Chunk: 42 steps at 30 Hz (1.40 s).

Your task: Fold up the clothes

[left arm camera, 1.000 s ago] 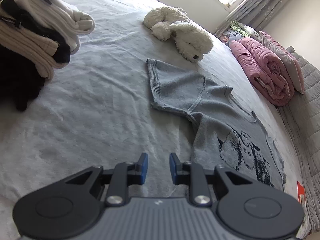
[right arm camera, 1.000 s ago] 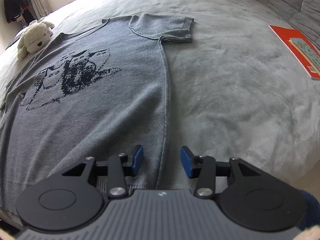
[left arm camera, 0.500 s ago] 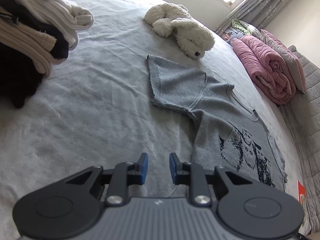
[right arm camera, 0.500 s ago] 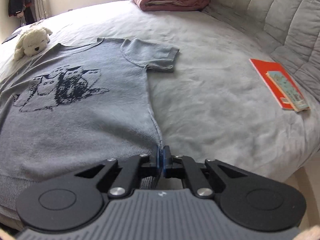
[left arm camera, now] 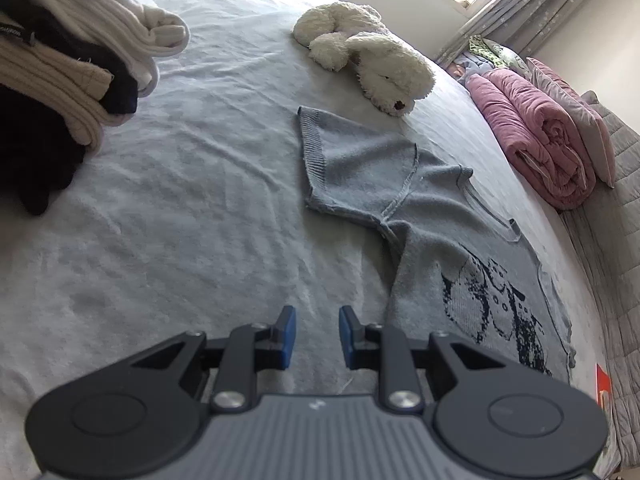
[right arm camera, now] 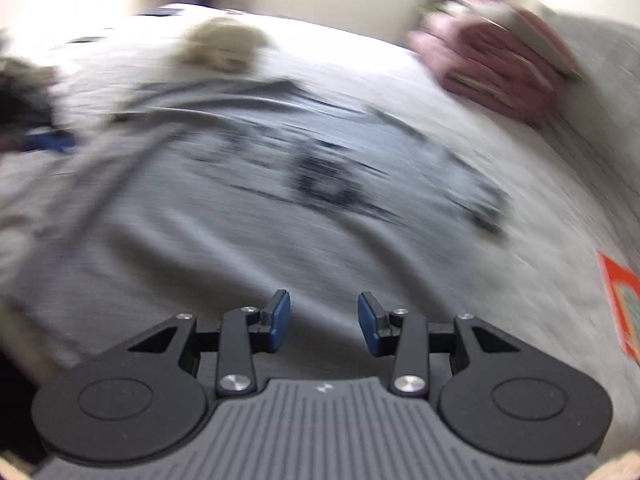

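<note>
A grey knitted t-shirt (left arm camera: 420, 216) with a dark printed picture lies spread flat on the pale bed cover (left arm camera: 180, 200). In the left wrist view my left gripper (left arm camera: 313, 340) hovers over bare cover just left of the shirt's side edge, its blue pads a small gap apart with nothing between them. The right wrist view is smeared by motion. There my right gripper (right arm camera: 324, 322) is over the lower part of the t-shirt (right arm camera: 280, 200), its jaws opening and the gap between them empty.
A stack of folded white, cream and black clothes (left arm camera: 60, 60) sits at the far left. A white plush dog (left arm camera: 372, 56) lies beyond the shirt. A rolled pink quilt (left arm camera: 540, 136) rests by the padded headboard. An orange book (right arm camera: 622, 308) lies right of the shirt.
My right gripper shut at the shirt's side hem, then opened again and swung left over the shirt with a roll, blurring its view. The left gripper stayed put.
</note>
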Each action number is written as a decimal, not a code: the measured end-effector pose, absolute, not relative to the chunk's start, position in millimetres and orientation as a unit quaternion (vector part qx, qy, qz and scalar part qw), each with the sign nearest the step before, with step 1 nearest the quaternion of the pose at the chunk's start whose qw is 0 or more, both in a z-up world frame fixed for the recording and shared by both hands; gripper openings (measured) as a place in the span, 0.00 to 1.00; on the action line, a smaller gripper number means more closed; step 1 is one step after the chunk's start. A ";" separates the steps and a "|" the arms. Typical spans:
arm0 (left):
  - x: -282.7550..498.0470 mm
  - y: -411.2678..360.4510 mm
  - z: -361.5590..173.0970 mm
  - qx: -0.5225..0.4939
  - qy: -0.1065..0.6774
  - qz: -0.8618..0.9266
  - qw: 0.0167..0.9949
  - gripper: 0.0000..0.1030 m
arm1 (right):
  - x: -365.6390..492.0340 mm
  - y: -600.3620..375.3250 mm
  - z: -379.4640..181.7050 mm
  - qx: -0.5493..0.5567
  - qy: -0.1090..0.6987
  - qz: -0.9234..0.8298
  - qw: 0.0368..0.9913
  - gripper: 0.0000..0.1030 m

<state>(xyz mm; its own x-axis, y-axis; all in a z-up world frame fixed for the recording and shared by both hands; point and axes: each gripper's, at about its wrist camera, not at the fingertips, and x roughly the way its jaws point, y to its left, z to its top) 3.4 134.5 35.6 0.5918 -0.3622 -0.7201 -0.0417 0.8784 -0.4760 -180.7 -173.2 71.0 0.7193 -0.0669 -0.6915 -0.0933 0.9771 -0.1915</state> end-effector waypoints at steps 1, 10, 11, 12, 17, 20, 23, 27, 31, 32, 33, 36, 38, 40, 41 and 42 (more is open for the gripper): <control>3.5 134.9 35.8 -0.228 0.442 -0.092 0.863 0.22 | -181.3 -150.6 71.3 -0.120 0.366 0.051 0.921 0.41; 1.7 148.2 33.3 -0.236 0.446 -0.084 0.859 0.23 | -185.7 -14.8 52.3 -0.197 0.337 0.266 0.881 0.41; 1.6 150.1 33.1 -0.238 0.446 -0.082 0.859 0.23 | -182.5 -8.5 45.3 -0.205 0.344 0.267 0.876 0.41; 1.4 151.3 33.4 -0.240 0.446 -0.082 0.859 0.23 | -179.4 -2.2 38.4 -0.214 0.351 0.268 0.871 0.41; 0.9 154.1 34.2 -0.240 0.443 -0.081 0.860 0.23 | -163.0 -22.6 38.0 -0.122 0.370 0.227 0.893 0.03; 1.0 155.6 34.2 -0.244 0.443 -0.083 0.858 0.23 | -153.7 -69.4 53.9 0.029 0.379 0.204 0.902 0.03; 0.8 153.9 35.2 -0.242 0.442 -0.085 0.859 0.23 | -144.9 -123.3 54.2 0.180 0.390 0.172 0.887 0.03; 1.0 152.4 36.1 -0.240 0.441 -0.086 0.860 0.23 | -137.9 -176.1 36.9 0.305 0.411 0.122 0.851 0.03; 2.1 152.6 35.3 -0.238 0.442 -0.085 0.861 0.23 | -135.1 -187.2 28.5 0.306 0.416 0.080 0.853 0.04; 2.5 152.0 35.2 -0.237 0.443 -0.085 0.860 0.23 | -136.8 -183.3 29.8 0.284 0.415 0.079 0.860 0.04; 2.9 151.3 35.1 -0.236 0.444 -0.084 0.860 0.23 | -137.4 -176.6 31.9 0.258 0.415 0.083 0.869 0.05; 2.8 148.2 36.0 -0.231 0.442 -0.087 0.862 0.24 | -140.2 -152.0 42.5 0.159 0.399 0.080 0.900 0.17; 3.1 147.3 35.7 -0.228 0.443 -0.087 0.863 0.24 | -144.7 -137.4 47.3 0.072 0.371 0.078 0.923 0.17; 3.2 147.4 35.2 -0.228 0.444 -0.086 0.862 0.24 | -149.5 -127.5 53.4 0.028 0.353 0.091 0.931 0.17; 3.1 147.5 35.1 -0.228 0.444 -0.085 0.863 0.24 | -149.9 -123.8 54.7 0.012 0.349 0.100 0.932 0.17; 2.8 147.6 35.2 -0.228 0.443 -0.085 0.863 0.24 | -150.2 -120.1 55.9 -0.003 0.345 0.110 0.932 0.17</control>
